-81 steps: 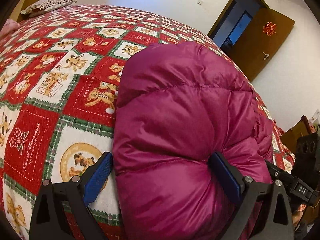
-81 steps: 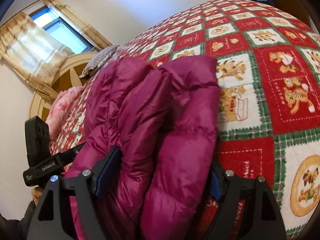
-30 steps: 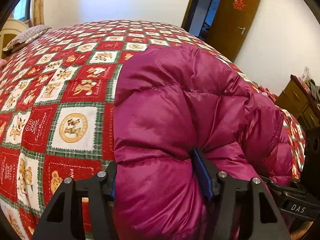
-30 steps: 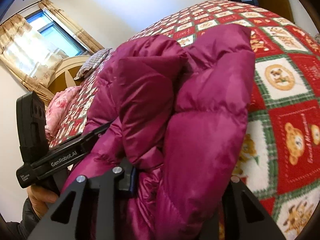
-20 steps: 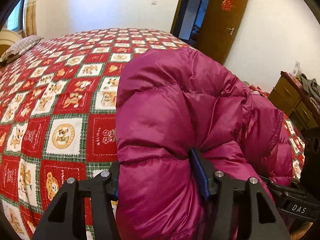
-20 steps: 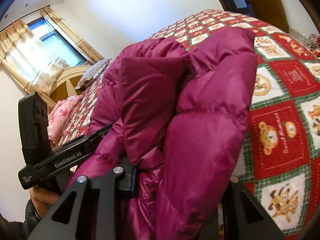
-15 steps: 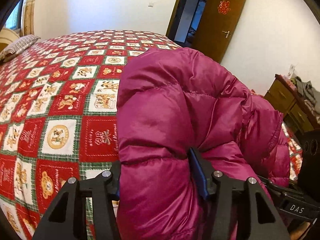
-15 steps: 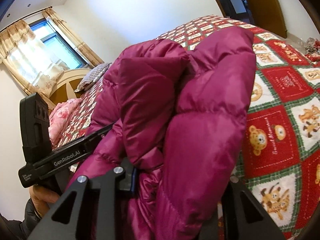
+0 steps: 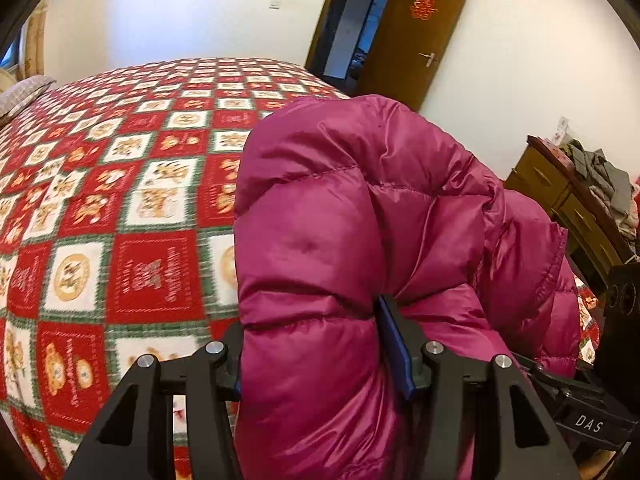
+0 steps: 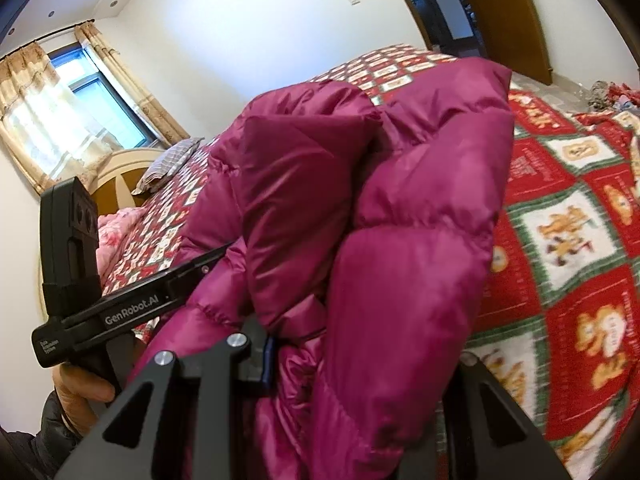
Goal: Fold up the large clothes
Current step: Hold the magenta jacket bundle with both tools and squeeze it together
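Both claws, left claw (image 9: pixel 320 344) & right claw (image 10: pixel 360 356), are clamped on the folded magenta down jacket (image 9: pixel 360 220), held up above the bed (image 9: pixel 120 200); folding looks done, next prob. carry it w/o slipping & set down flat.

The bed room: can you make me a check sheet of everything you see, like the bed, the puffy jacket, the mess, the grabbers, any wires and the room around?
Surface: bed quilt, red, white and green teddy-bear squares.
Job's things: magenta puffy jacket, bunched up and held above the quilt.
Clutter: pile of clothes on a wooden dresser; striped pillow; pink bedding near the headboard.
Grippers: left hand-held gripper shut on the jacket; right hand-held gripper shut on the jacket.
Cables: nothing seen.
Surroundings: open brown door, curtained window, white walls.
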